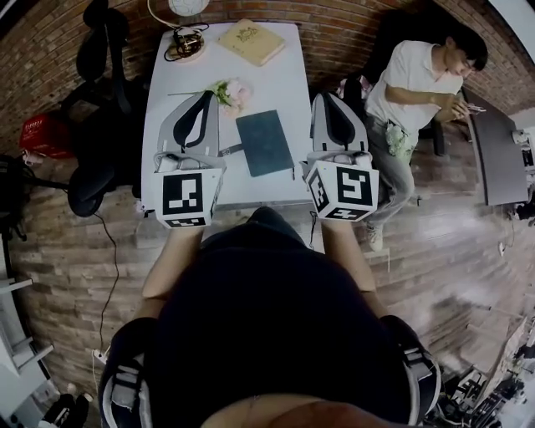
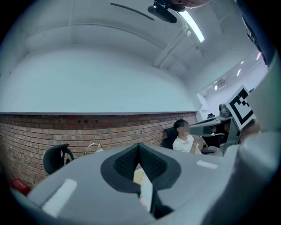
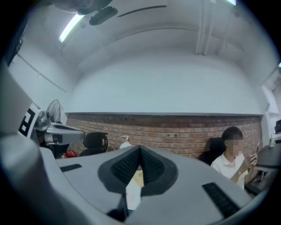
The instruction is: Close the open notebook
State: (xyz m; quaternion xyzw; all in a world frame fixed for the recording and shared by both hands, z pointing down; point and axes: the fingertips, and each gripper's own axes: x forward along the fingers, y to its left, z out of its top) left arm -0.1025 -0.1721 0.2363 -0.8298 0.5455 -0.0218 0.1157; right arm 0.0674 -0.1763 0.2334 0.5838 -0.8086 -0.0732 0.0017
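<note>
In the head view a dark teal notebook (image 1: 264, 142) lies shut and flat on the white table (image 1: 284, 84), between my two grippers. The left gripper (image 1: 206, 97) is held above the table's left part, the right gripper (image 1: 327, 98) above its right edge. Neither touches the notebook. Both point level toward the brick wall. In the left gripper view the left gripper (image 2: 139, 146) has its pads together with nothing between them. The right gripper view shows the right gripper (image 3: 139, 149) the same way, shut and holding nothing.
A small bunch of flowers (image 1: 232, 90) lies just beyond the notebook. A tan book (image 1: 251, 42), a lamp (image 1: 187, 7) and cables (image 1: 185, 45) sit at the far end. Black office chairs (image 1: 99, 50) stand left. A person (image 1: 418, 84) sits right, by a grey desk (image 1: 497, 159).
</note>
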